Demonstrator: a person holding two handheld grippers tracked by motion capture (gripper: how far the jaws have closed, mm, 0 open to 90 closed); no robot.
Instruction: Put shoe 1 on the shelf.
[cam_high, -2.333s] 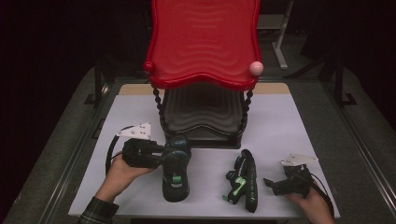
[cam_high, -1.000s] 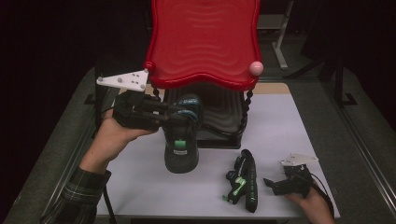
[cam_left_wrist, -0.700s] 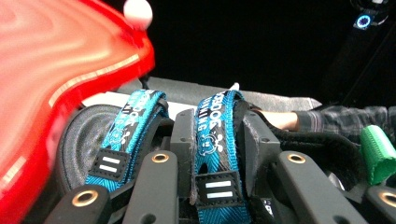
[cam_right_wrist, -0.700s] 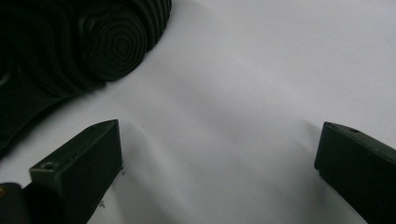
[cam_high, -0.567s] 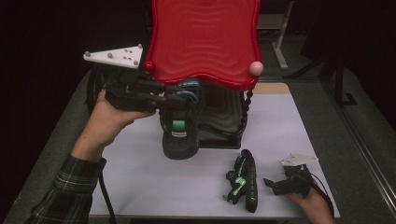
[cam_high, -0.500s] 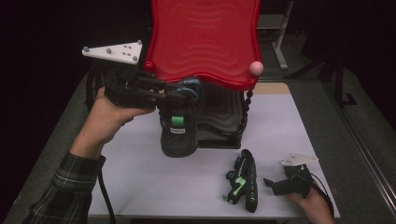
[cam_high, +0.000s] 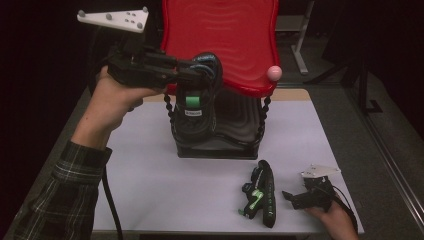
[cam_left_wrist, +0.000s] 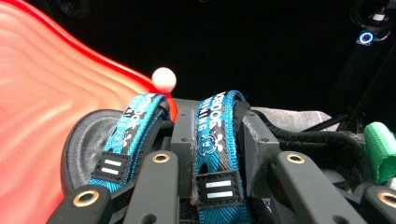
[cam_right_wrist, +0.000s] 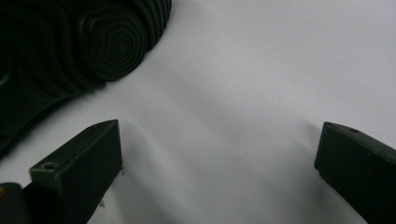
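Observation:
A black shoe with blue straps and a green tag hangs from my left gripper, raised level with the front edge of the red top shelf. The jaws are shut on its strapped upper end, seen close in the left gripper view around my left gripper. The shoe's lower end hangs in front of the black lower shelf. A second black and green shoe lies on its side near the table's front. My right gripper rests beside it, open and holding nothing.
The two-tier rack stands mid-table, with a pink ball on its right corner post. The white table top spreads to the front left. The lying shoe's ribbed sole is close to the right jaws. Dark floor surrounds the table.
My left hand has lifted the shoe off the table and carried it up and back towards the rack. The right hand and the lying shoe have stayed put.

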